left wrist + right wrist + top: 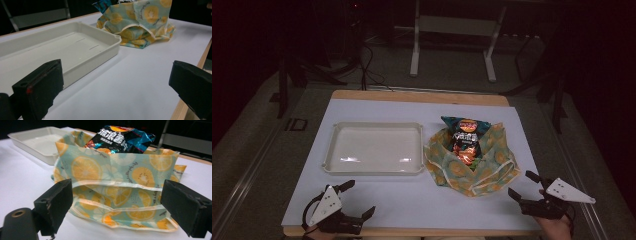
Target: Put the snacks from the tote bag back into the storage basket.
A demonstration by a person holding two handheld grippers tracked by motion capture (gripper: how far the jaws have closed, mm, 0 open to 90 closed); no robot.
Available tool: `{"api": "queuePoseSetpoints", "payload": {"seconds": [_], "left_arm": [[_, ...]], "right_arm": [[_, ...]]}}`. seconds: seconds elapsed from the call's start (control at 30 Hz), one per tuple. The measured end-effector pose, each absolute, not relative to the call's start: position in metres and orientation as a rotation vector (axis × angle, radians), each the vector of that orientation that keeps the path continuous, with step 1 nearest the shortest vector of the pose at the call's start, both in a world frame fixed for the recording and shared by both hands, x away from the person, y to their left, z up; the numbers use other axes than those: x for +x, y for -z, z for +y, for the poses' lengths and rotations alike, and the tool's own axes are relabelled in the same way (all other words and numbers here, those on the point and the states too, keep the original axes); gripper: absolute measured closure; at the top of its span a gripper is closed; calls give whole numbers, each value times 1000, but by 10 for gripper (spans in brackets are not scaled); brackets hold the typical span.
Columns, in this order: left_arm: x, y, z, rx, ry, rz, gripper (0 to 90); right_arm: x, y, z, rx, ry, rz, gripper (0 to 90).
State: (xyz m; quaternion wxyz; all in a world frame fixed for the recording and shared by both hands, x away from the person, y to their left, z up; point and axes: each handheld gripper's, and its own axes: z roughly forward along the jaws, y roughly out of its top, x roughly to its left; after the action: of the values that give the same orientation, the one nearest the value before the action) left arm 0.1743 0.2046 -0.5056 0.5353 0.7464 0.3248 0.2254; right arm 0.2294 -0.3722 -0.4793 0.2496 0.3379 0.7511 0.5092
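Step in hand: the start is judged to be shown, with neither gripper yet on anything; the work appears to be lifting the dark, shiny crisp packet out of the orange-printed, pale green cloth bag.
Packet's place: it is seen standing in the open mouth of the cloth bag, its top tilted toward the far edge, on the right half of the white-covered table.
Right gripper: held near the table's front right edge, just short of the bag; its jaws are spread wide and nothing is gripped between them.
Left gripper: rested at the front left, below the tray; its jaws are likewise parted and empty.
Next move: a reach forward over the bag's front flap is probably called for, so that the packet's upper edge can be pinched.
Other things: a shallow, cream plastic rectangular tray lies empty just left of the bag, almost touching it.
In the way: the bag's raised front wall stands between the right gripper and the packet; cloth could be caught along with it.
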Motion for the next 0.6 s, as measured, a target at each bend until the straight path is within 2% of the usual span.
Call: {"api": "queuePoseSetpoints", "payload": {"seconds": [0.6], "left_arm": [[171,503,202,1771,-539,750,1]], "right_arm": [[243,448,-358,855,-1414,2078,109]]}}
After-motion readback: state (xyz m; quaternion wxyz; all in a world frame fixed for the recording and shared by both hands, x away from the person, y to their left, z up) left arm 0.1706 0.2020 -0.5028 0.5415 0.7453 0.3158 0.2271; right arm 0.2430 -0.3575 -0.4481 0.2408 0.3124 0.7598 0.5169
